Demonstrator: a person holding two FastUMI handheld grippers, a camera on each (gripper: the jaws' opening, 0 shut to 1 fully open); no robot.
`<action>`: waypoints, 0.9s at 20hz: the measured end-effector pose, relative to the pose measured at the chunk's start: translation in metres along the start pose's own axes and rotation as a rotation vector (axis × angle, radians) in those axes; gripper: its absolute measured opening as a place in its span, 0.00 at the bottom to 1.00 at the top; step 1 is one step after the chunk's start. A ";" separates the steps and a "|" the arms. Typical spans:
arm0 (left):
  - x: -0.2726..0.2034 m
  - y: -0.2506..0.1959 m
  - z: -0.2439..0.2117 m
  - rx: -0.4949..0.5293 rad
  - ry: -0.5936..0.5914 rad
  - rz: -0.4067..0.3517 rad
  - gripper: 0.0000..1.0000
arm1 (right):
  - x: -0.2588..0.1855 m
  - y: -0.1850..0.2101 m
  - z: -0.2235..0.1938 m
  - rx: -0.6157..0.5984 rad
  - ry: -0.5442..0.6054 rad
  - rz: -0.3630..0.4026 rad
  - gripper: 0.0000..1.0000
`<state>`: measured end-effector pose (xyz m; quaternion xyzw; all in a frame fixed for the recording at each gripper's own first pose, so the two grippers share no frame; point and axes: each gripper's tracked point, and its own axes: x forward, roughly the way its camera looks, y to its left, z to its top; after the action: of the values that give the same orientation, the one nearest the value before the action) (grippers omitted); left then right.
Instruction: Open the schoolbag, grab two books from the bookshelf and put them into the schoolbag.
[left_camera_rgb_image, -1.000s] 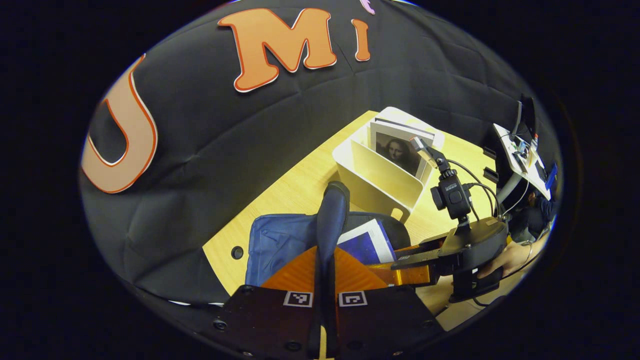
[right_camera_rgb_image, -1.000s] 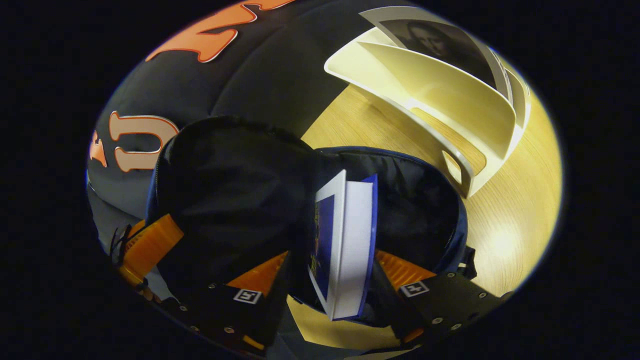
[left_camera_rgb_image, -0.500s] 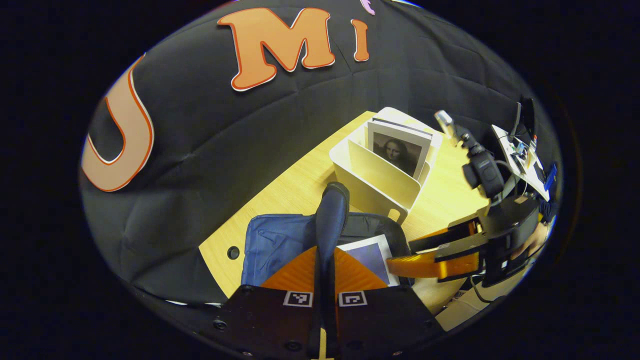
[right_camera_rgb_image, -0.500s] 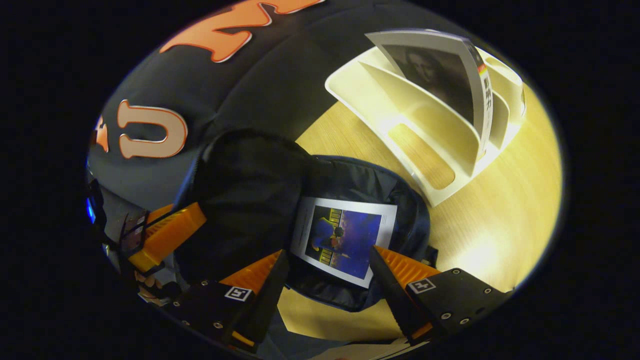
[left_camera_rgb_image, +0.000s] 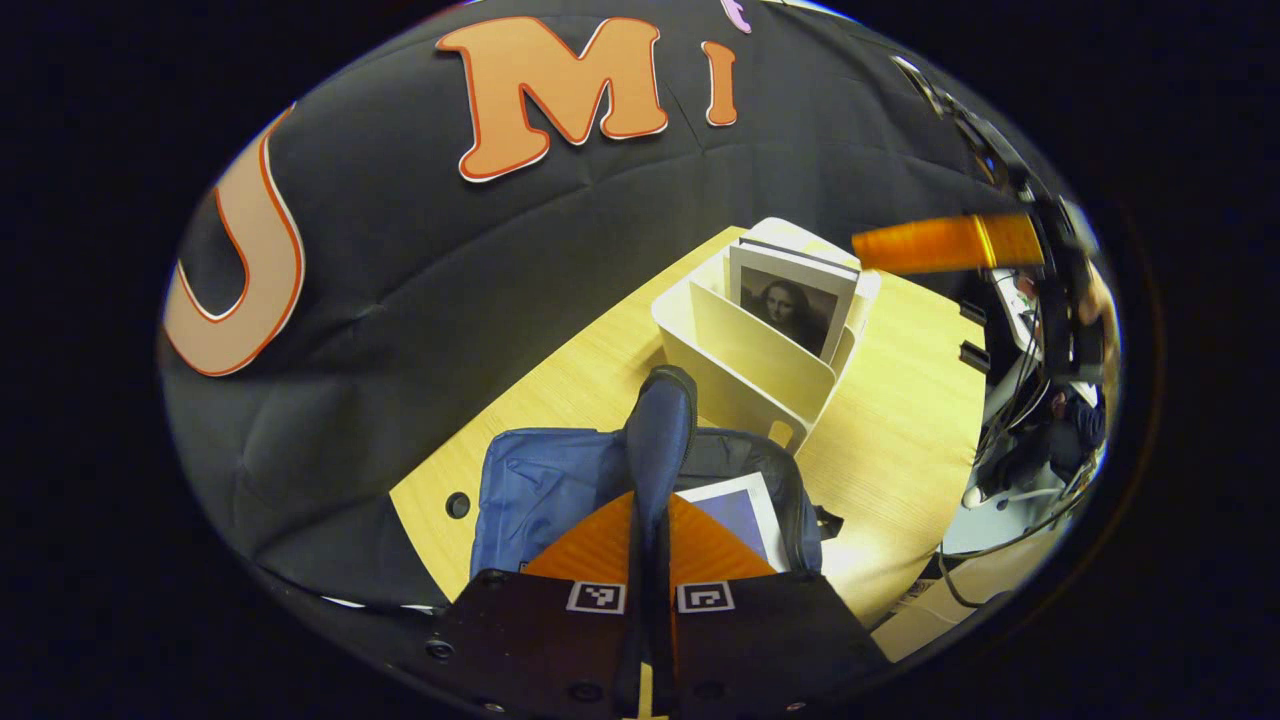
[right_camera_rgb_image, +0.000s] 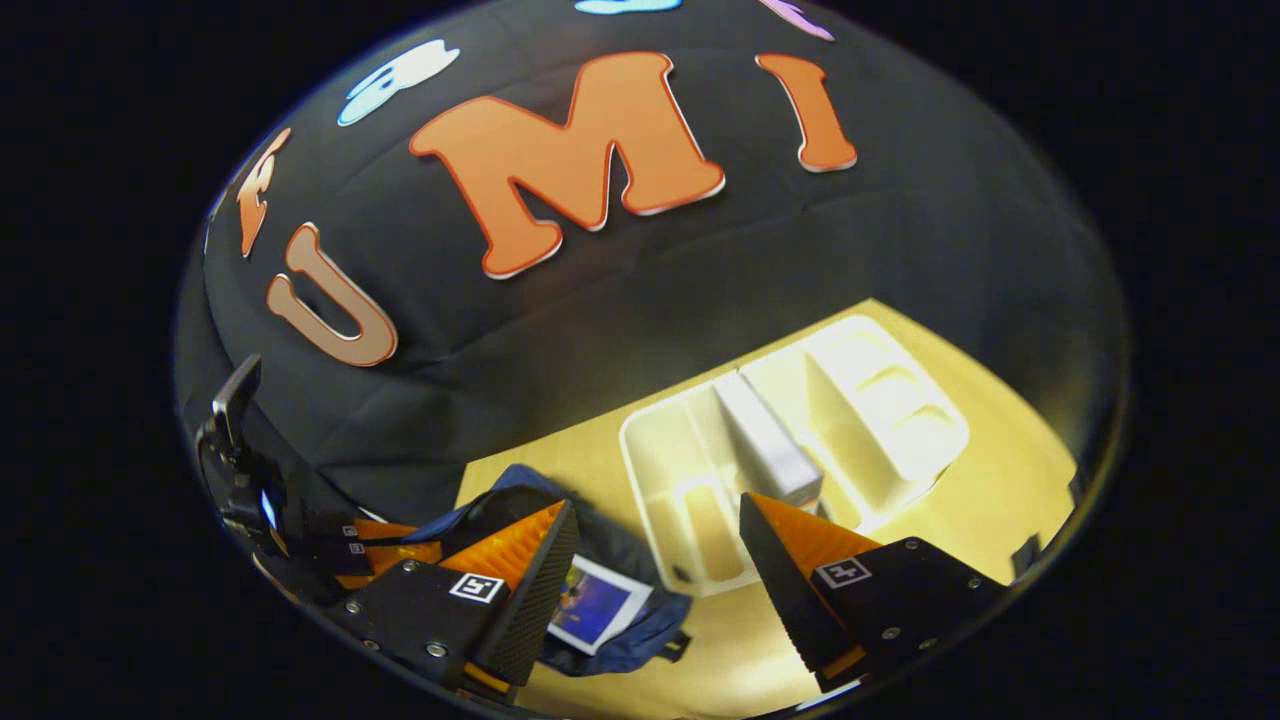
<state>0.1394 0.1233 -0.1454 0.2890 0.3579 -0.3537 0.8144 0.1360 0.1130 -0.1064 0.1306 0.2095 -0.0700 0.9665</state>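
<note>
Left gripper (left_camera_rgb_image: 650, 520) is clamped on the schoolbag (left_camera_rgb_image: 560, 480) flap, holding it up, with one blue book (left_camera_rgb_image: 740, 510) lying inside; right gripper (right_camera_rgb_image: 655, 560) hangs spread wide with nothing in it above the white bookshelf (right_camera_rgb_image: 690, 500), where another book (right_camera_rgb_image: 765, 450) stands on the wooden table (left_camera_rgb_image: 900, 400)

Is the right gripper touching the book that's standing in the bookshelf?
Apart. In the right gripper view, the right gripper hangs open above the bookshelf, its fingertips short of the book, with nothing between its fingers.
</note>
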 end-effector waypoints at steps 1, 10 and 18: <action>0.001 -0.002 0.003 -0.001 -0.001 -0.006 0.05 | -0.004 -0.013 0.020 -0.054 -0.015 -0.034 0.97; 0.002 0.000 -0.002 -0.035 0.001 -0.021 0.05 | 0.040 -0.035 0.060 -0.266 0.204 -0.076 0.97; 0.004 -0.002 -0.008 -0.047 0.015 -0.039 0.05 | 0.120 -0.047 -0.004 -0.330 0.476 -0.078 0.97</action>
<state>0.1366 0.1270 -0.1535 0.2655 0.3775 -0.3589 0.8113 0.2339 0.0594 -0.1709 -0.0236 0.4437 -0.0397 0.8950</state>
